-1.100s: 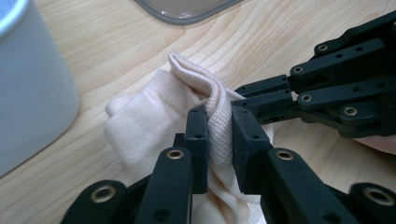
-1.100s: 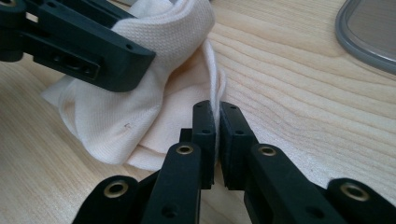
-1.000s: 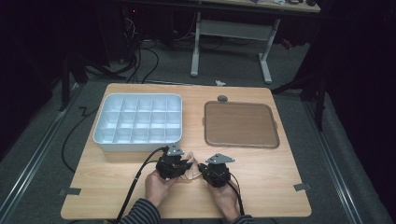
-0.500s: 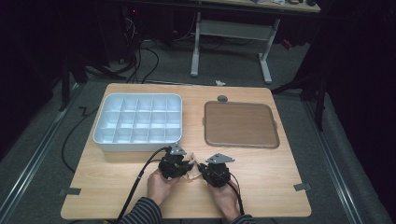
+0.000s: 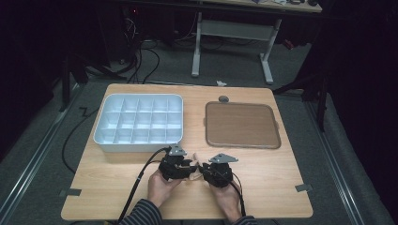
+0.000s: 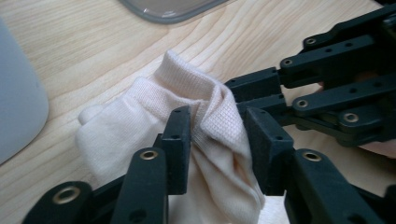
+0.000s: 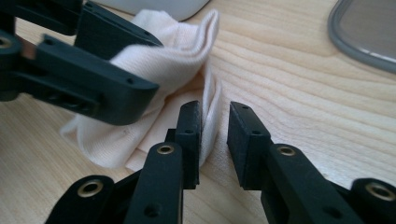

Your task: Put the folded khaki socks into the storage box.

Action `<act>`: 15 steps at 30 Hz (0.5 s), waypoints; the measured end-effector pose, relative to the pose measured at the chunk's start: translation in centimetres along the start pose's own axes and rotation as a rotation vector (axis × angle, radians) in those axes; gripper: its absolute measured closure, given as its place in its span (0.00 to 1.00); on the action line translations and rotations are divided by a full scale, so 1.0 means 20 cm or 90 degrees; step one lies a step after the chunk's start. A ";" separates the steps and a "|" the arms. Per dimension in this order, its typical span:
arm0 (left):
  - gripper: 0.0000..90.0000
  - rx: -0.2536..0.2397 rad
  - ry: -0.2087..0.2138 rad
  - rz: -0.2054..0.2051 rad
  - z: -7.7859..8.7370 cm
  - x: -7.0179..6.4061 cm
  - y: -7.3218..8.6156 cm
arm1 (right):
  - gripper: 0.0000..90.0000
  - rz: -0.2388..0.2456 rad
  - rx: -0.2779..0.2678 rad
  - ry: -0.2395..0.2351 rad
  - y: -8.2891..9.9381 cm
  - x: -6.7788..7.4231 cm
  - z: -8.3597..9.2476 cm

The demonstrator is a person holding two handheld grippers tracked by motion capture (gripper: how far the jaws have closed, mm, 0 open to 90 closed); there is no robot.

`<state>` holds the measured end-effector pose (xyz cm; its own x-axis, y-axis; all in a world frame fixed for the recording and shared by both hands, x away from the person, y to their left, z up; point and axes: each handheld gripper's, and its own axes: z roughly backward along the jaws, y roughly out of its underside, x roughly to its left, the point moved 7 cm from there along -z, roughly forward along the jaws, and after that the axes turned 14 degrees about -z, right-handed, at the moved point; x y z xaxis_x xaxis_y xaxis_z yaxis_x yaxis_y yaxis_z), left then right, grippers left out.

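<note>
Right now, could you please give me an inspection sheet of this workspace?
Surface: wooden table, tape marks at its near corners.
Job's things: cream sock, bunched on the table between both tools.
Clutter: white compartment tray, compartments look empty; brown flat tray; small round grey thing behind it.
Grippers: left hand-held gripper and right hand-held gripper, jaws just opening, fabric loose between them.
Cables: black cable trailing off the near edge.
Surroundings: dark floor, white desk frame behind.
</note>
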<state>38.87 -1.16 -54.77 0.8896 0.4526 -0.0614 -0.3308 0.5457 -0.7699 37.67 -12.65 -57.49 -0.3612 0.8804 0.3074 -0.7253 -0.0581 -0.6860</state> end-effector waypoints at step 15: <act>0.57 -0.051 -0.058 0.050 0.19 0.05 0.06 | 0.85 0.042 -0.036 -0.023 -0.07 0.09 0.18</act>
<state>38.11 2.58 -53.37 0.8286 0.5557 -0.0676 -0.3683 0.4504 -0.8133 35.80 -12.69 -53.61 -0.4294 0.8577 0.2828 -0.6647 -0.0881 -0.7419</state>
